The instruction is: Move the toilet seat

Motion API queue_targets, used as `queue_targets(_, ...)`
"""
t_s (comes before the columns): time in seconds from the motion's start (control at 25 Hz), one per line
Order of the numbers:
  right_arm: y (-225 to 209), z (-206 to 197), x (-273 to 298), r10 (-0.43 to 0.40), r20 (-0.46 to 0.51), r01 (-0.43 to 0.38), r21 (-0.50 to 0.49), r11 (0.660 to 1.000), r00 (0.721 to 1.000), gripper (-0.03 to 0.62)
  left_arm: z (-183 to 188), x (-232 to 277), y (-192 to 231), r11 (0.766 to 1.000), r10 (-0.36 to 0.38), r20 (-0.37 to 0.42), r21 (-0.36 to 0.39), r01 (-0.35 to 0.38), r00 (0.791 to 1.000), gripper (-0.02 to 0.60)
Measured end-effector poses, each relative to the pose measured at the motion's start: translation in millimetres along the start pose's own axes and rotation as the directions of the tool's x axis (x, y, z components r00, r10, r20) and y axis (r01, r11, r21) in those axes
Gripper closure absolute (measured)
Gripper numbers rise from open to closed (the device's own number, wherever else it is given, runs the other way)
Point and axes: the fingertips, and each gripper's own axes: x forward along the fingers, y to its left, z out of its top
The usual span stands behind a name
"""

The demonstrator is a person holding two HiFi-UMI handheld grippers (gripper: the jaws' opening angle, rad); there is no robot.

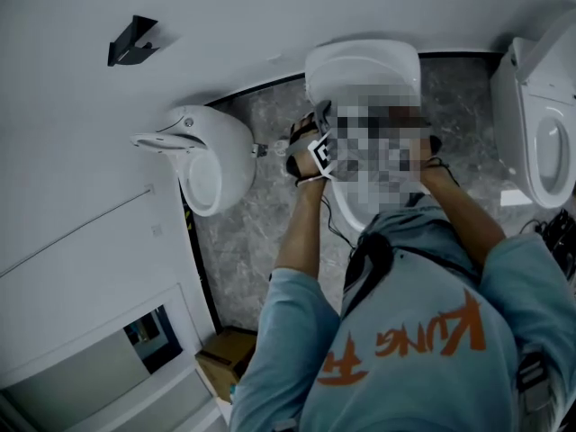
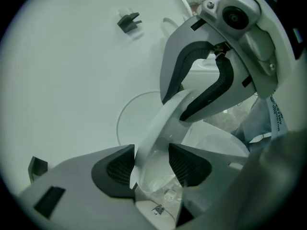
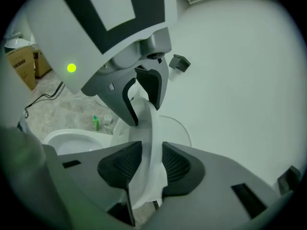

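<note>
The white toilet [image 1: 360,70] stands against the wall ahead of me, partly under a mosaic patch. Its seat [image 2: 163,123] is raised off the bowl [image 3: 72,140] and runs edge-on between both grippers. In the left gripper view, my left gripper [image 2: 151,162] has the seat between its pads: it lies against the left-hand pad [image 2: 117,169], and a narrow gap shows at the other pad. My right gripper [image 3: 146,164] is shut on the seat [image 3: 151,138], which fills the space between its pads. Each view shows the other gripper higher on the same edge. My left gripper [image 1: 315,151] shows in the head view; the right one is hidden.
A white urinal [image 1: 211,160] hangs on the wall to the left, with a black hook [image 1: 133,41] above it. A second toilet [image 1: 540,133] stands at the right. A cardboard box [image 1: 225,354] sits on the grey stone floor. A green bottle [image 3: 96,122] stands by the bowl.
</note>
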Motion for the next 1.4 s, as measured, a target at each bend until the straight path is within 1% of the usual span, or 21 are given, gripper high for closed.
queue_targets(0.08,-12,-3,11,-0.025,0.005,0.025,0.016,1.0,1.0,0.465,5,9,10,1.0,0.03,0.004,0.0,-0.03,1.0,0.366)
queue_targets(0.16,-23,-7,21,-0.02,0.005,0.02,0.03,0.999,1.0,0.464,10,18,21,0.998,0.07,0.011,0.006,-0.07,0.997,0.367)
queue_targets(0.24,-31,-11,28,-0.011,0.004,0.011,0.041,0.999,1.0,0.462,14,25,28,0.996,0.089,0.012,0.007,-0.089,0.996,0.367)
queue_targets(0.56,-60,-24,51,-0.062,-0.027,0.064,0.083,0.995,0.998,0.456,30,53,49,0.999,0.044,0.01,0.018,-0.044,0.999,0.367)
queue_targets(0.68,-69,-27,59,-0.062,-0.037,0.065,0.091,0.994,0.997,0.456,31,64,55,1.0,0.023,-0.001,0.019,-0.023,1.0,0.367)
queue_targets(0.8,-75,-31,66,-0.062,-0.046,0.066,0.096,0.993,0.997,0.456,34,72,63,0.999,0.026,-0.005,0.028,-0.026,1.0,0.367)
queue_targets(0.96,-79,-33,70,-0.082,-0.045,0.086,0.098,0.991,0.996,0.456,38,77,64,1.0,-0.002,0.009,0.025,0.002,1.0,0.367)
queue_targets(1.08,-80,-34,71,-0.093,-0.044,0.097,0.099,0.99,0.995,0.454,39,78,64,1.0,0.002,0.021,0.021,-0.002,1.0,0.367)
queue_targets(1.16,-79,-32,71,-0.08,-0.042,0.084,0.104,0.991,0.996,0.456,39,76,65,1.0,0.007,0.037,0.009,-0.007,0.999,0.367)
queue_targets(1.24,-77,-31,71,-0.064,-0.044,0.069,0.112,0.991,0.997,0.457,37,71,67,1.0,0.023,0.053,-0.016,-0.022,0.998,0.367)
queue_targets(1.28,-75,-30,68,-0.057,-0.045,0.062,0.117,0.991,0.997,0.459,35,65,69,0.998,0.039,0.058,-0.051,-0.036,0.998,0.367)
queue_targets(1.32,-74,-28,65,-0.06,-0.043,0.065,0.121,0.991,0.997,0.461,32,58,71,0.993,0.057,0.069,-0.104,-0.05,0.996,0.367)
queue_targets(1.4,-83,-22,54,-0.106,-0.029,0.109,0.139,0.984,0.994,0.455,32,44,78,0.972,0.08,0.115,-0.23,-0.052,0.99,0.368)
